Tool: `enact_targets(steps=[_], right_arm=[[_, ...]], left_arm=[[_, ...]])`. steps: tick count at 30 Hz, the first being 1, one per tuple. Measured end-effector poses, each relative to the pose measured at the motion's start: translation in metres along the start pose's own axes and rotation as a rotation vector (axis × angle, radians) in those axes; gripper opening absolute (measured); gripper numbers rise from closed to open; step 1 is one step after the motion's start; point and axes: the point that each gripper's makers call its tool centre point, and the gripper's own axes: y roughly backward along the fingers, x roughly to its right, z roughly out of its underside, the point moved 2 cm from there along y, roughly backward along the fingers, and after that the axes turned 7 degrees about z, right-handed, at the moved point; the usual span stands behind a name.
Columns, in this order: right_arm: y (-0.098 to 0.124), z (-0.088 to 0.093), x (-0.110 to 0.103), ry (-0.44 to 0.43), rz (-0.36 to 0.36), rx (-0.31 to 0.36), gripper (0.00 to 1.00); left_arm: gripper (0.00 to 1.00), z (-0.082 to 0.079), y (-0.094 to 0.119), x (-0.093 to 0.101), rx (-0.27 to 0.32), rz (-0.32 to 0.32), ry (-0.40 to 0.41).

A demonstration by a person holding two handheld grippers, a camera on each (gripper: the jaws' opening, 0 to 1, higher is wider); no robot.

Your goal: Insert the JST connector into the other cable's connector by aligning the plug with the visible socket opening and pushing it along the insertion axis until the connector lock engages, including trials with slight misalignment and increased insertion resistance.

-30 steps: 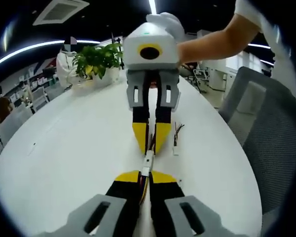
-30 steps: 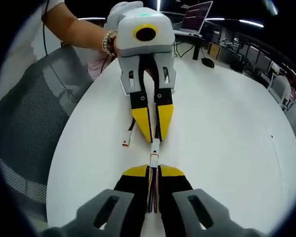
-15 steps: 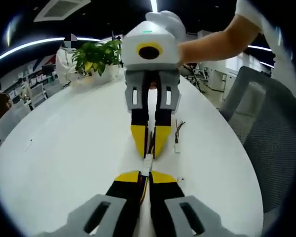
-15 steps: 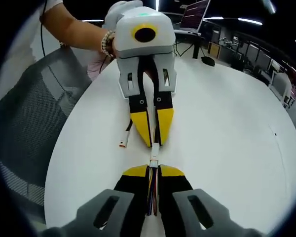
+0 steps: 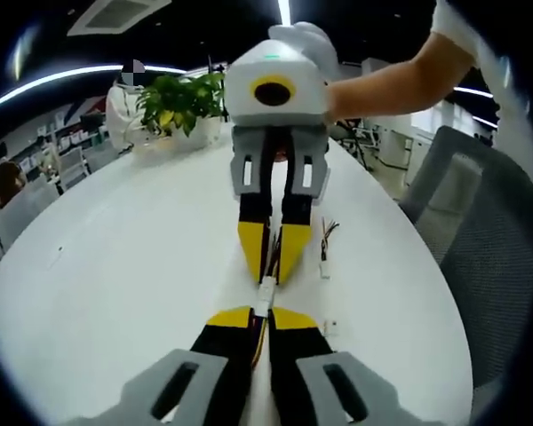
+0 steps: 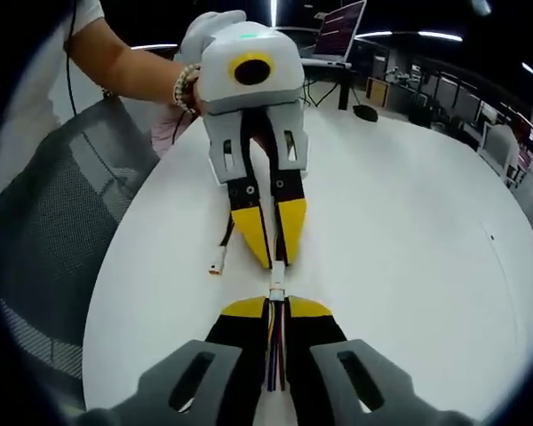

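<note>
**Connectors meet, lock unconfirmed**

Little has shifted since the earlier frames: both grippers stay nose to nose at frame centre. Left gripper (image 5: 259, 317) clamps its cable; right gripper (image 6: 276, 308) pinches multicoloured wires. The small white connector pair (image 6: 276, 288) looks joined, latch too small to judge. A spare cable (image 5: 324, 251) lies on the glossy white table (image 5: 115, 275).

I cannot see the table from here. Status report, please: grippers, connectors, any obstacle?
Left gripper and right gripper shut on their cables, tip to tip. White connectors meet between them. Spare cable lies aside, not in the way.
</note>
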Motion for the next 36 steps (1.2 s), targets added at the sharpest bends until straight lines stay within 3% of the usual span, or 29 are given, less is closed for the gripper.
enact_targets(steps=[8,15,22,27,32,36], right_arm=[[-0.002,-0.002,0.018,0.048,0.019,0.037,0.03],[-0.005,0.000,0.036,0.026,0.033,0.071,0.04],[-0.015,0.009,0.041,0.025,0.025,0.082,0.04],[-0.015,0.008,0.043,0.004,0.040,0.126,0.04],[-0.008,0.009,0.043,-0.013,0.068,0.138,0.04],[0.006,0.014,0.043,-0.062,0.097,0.146,0.04]], left_arm=[[0.00,0.000,0.000,-0.023,0.004,-0.056,0.008],[0.01,0.002,-0.003,-0.043,0.020,-0.060,0.035],[0.01,0.007,-0.009,-0.044,0.014,-0.057,0.048],[0.01,0.010,-0.007,-0.046,0.002,-0.070,0.058],[0.09,0.014,-0.001,-0.047,-0.014,-0.087,0.074],[0.09,0.008,0.011,-0.043,0.012,-0.097,0.096]])
